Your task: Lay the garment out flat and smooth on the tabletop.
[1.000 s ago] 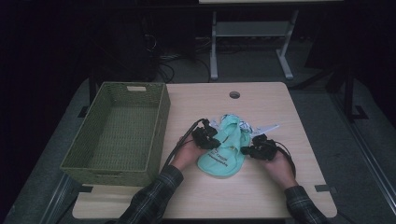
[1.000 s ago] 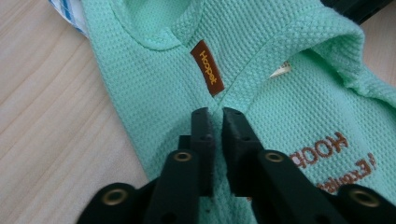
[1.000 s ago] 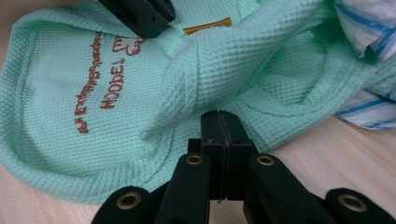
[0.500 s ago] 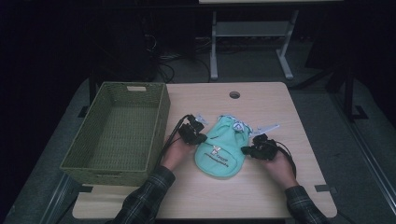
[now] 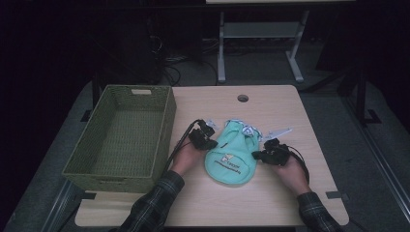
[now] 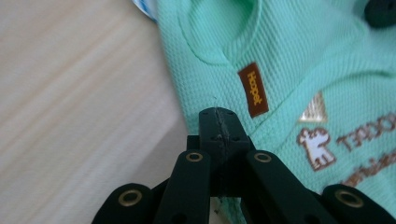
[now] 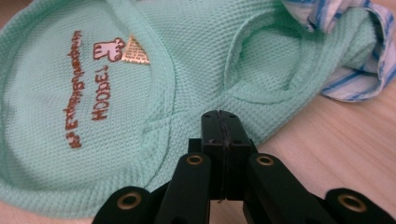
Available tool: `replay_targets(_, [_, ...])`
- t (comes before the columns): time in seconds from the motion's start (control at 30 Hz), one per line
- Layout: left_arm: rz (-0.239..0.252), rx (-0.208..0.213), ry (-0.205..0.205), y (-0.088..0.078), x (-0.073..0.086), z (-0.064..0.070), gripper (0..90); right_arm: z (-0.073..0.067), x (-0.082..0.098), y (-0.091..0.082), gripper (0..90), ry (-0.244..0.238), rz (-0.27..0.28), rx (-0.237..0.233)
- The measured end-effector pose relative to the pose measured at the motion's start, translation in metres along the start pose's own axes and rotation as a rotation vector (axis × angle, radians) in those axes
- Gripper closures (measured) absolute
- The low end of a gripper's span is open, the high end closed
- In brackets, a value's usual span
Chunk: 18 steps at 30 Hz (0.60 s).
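Note:
A small mint-green shirt (image 5: 231, 157) with brown lettering lies flat on the wooden table (image 5: 203, 203). My left gripper (image 5: 212, 142) sits at its left hem, the jaws having just closed; in the left gripper view the left gripper (image 6: 218, 114) is shut, pinching the hem of the shirt (image 6: 280, 46) below a brown label (image 6: 253, 89). My right gripper (image 5: 256, 154) is at the shirt's right edge. In the right gripper view the right gripper (image 7: 220, 116) is shut on the hem of the shirt (image 7: 84, 70), which puckers there.
A green woven basket (image 5: 167, 121) stands empty just left of my left hand. A blue-and-white striped cloth piece (image 5: 278, 131) pokes out at the shirt's upper right. A round cable hole (image 5: 242, 98) sits near the table's far edge. Metal stand legs (image 5: 221, 48) rise beyond it.
My left gripper moved left from over the shirt to its left hem, and the shirt went from bunched to spread flat. The right gripper stayed at the right edge.

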State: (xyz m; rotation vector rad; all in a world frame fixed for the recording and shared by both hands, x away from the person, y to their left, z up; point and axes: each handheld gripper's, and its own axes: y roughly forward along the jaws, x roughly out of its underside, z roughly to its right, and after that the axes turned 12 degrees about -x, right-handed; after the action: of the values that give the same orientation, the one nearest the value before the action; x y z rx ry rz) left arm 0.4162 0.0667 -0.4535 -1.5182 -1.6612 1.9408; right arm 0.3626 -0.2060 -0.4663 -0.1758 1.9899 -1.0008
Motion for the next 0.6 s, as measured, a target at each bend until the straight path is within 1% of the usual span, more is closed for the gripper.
replay_targets(0.03, [-0.001,0.004,0.005,0.0,0.001,0.001,89.6,0.0,0.0,-0.001,89.4,0.005,0.001,0.001])
replay_targets(0.1, [-0.002,0.016,0.007,-0.001,0.002,0.005,89.7,0.002,0.001,-0.002,89.3,-0.002,-0.004,0.008])
replay_targets(0.13, [-0.002,0.018,0.018,-0.002,0.002,0.007,89.7,0.002,0.001,-0.002,89.3,0.003,-0.004,0.01])
replay_targets(0.33, [-0.009,0.059,0.049,-0.012,0.012,0.023,89.7,0.002,0.002,-0.005,89.3,-0.001,-0.009,0.019])
replay_targets(0.47, [-0.007,0.089,0.055,-0.019,0.019,0.033,89.7,0.001,0.004,-0.006,89.2,-0.001,-0.012,0.017])
replay_targets(0.5, [-0.003,0.097,0.045,-0.02,0.021,0.036,89.7,0.001,0.004,-0.007,89.2,-0.002,-0.013,0.014])
replay_targets(0.53, [-0.007,0.105,0.055,-0.022,0.022,0.038,89.7,0.001,0.005,-0.007,89.0,-0.008,-0.014,0.013])
replay_targets(0.6, [-0.006,0.114,0.058,-0.024,0.025,0.042,89.7,0.0,0.006,-0.009,88.7,-0.003,-0.013,0.009])
